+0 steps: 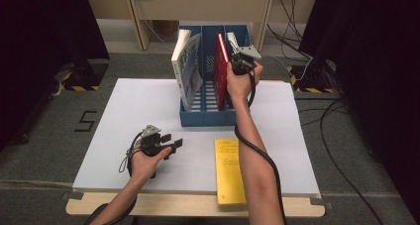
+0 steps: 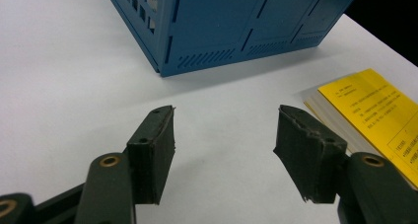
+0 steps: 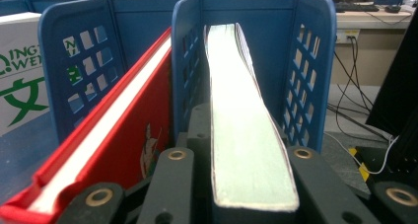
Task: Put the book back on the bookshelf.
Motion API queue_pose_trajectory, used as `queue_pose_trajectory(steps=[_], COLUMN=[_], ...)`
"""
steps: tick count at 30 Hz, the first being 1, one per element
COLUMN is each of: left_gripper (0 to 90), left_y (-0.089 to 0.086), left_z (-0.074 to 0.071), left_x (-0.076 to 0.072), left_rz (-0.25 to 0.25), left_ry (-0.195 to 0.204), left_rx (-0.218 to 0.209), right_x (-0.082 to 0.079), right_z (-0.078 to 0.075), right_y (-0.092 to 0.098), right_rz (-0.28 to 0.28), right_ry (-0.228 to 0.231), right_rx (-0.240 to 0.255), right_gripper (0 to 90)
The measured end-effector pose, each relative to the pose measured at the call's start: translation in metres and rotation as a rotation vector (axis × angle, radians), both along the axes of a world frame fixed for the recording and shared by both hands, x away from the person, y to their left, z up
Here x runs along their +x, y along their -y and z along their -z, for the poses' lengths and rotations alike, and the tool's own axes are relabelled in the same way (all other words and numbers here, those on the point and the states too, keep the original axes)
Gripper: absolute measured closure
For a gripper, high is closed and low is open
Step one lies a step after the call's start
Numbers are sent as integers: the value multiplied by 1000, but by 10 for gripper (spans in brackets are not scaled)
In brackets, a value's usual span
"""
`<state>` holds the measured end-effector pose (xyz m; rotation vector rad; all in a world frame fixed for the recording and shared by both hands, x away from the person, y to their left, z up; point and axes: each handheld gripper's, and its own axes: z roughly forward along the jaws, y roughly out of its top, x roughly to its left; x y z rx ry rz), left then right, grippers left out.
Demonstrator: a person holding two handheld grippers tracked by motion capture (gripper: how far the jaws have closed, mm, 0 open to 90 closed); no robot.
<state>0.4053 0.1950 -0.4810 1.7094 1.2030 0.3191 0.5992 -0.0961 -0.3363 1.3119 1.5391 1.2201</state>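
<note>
Item: pale-edged book (image 3: 246,135), clamped fore-edge up in my right gripper (image 1: 239,62), standing in the right-hand bay of the blue file rack (image 1: 205,117) at the table's (image 1: 124,131) far edge. I'd lower it straight, clear of the divider and red book (image 1: 221,76), before letting go. Left gripper (image 2: 224,152): jaws apart, nothing held, near the table's front-left corner.

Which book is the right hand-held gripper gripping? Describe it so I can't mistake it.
Start at the blue three-slot file rack at the back of the white table. The book stands in its rightmost slot, clamped by the right hand-held gripper. Pale green page edges face out, unlike the red book one slot left.
</note>
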Motion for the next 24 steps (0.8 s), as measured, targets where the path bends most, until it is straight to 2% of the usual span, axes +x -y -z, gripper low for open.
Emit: queue_pose_trajectory(steps=[12, 17, 21, 24], left_gripper=[391, 391, 391, 391], left_y=[1, 2, 1, 1], left_z=[1, 3, 2, 2], left_x=[0, 0, 0, -1], left_rz=[4, 7, 4, 4], left_ry=[-3, -5, -5, -2], left_rx=[1, 3, 4, 2], right_x=[4, 5, 4, 3], right_z=[4, 7, 7, 7], right_y=[-1, -1, -4, -3], right_rz=[-8, -36, -50, -59], right_ry=[10, 16, 21, 18], right_rx=[4, 5, -29, -29], right_gripper=[748, 742, 728, 703])
